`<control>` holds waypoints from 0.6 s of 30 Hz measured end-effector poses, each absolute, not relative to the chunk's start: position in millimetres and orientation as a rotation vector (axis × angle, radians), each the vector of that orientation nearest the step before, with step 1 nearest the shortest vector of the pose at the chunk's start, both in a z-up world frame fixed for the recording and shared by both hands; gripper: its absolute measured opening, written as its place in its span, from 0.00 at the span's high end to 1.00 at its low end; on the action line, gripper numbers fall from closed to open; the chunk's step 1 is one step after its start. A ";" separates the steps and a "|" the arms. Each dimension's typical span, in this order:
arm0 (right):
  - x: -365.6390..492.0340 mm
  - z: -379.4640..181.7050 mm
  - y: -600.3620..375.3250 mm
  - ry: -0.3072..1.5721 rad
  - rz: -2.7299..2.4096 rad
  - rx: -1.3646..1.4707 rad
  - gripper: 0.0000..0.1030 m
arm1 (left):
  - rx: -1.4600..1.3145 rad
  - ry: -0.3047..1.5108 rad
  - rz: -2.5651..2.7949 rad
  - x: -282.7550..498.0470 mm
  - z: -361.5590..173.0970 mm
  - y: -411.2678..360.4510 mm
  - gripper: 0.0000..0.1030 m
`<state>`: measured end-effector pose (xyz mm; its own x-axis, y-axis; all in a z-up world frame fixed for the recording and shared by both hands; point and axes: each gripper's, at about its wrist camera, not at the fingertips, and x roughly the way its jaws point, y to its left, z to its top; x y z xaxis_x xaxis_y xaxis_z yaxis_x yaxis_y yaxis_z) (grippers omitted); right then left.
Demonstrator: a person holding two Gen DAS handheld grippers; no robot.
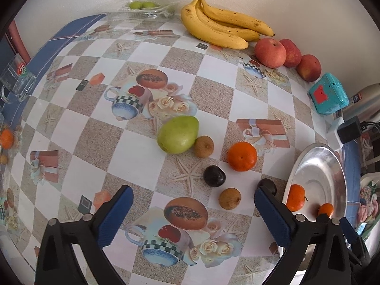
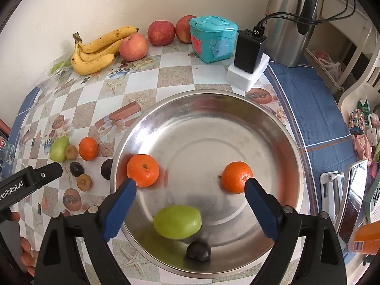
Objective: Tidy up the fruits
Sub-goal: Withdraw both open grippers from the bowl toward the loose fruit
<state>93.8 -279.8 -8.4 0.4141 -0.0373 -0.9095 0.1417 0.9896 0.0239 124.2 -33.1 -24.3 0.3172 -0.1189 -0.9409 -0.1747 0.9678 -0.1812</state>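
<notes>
The left gripper point(image 1: 193, 216) has its blue-padded jaws spread wide and grasps nothing; between them lies only the checked, picture-printed tablecloth point(image 1: 78, 142). Just ahead of its fingers sit a small brown round fruit point(image 1: 229, 198) and a dark purple plum point(image 1: 214, 176), close together but apart. A second dark plum point(image 1: 267, 184) shows only partly behind the tip of that gripper's right-hand finger. Further out lie a loose orange mandarin point(image 1: 241, 156), another small brown fruit point(image 1: 204, 146) and, touching it, a green pear-shaped fruit point(image 1: 178, 134).

The right gripper point(image 2: 190, 191) is likewise released, jaws wide and empty, and hangs over the round shiny metal bowl point(image 2: 280, 128). Inside the bowl lie four fruits — a blurred green fruit point(image 2: 177, 221) near the fingers, a dark plum-like fruit point(image 2: 198, 250) just below it, and two mandarins, one point(image 2: 142, 170) by the left finger tip against the bowl's wall, the other point(image 2: 236, 177) by the right finger tip.

At the far edge, against the cream wall, rest a bunch of yellow bananas point(image 1: 220, 23) and three red apples point(image 1: 270, 52) in a row. Beside them stand a turquoise plastic box point(image 2: 213, 38), a black charger on a white block point(image 2: 249, 49) and a steel thermos jug point(image 2: 288, 21).
</notes>
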 end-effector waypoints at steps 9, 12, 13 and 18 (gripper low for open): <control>97.5 -7.5 -262.9 1.140 -0.077 0.093 0.10 | -0.347 1.269 0.054 127.8 -27.8 -11.3 0.00; 99.7 -5.0 -253.2 1.133 -0.055 0.103 0.10 | -0.371 1.266 0.069 129.4 -27.8 -0.3 0.00; 100.9 -4.2 -249.2 1.128 -0.047 0.106 0.10 | -0.377 1.264 0.074 130.1 -27.5 3.6 0.00; 107.0 -1.7 -224.2 1.112 0.024 0.099 0.10 | -0.411 1.267 0.090 133.3 -28.1 20.2 0.00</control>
<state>107.0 -224.2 -1.7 0.4429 0.0688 -0.8939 0.0306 0.9953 0.0917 133.3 20.2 -28.1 0.3065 -0.1582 -0.9386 -0.2893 0.9240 -0.2502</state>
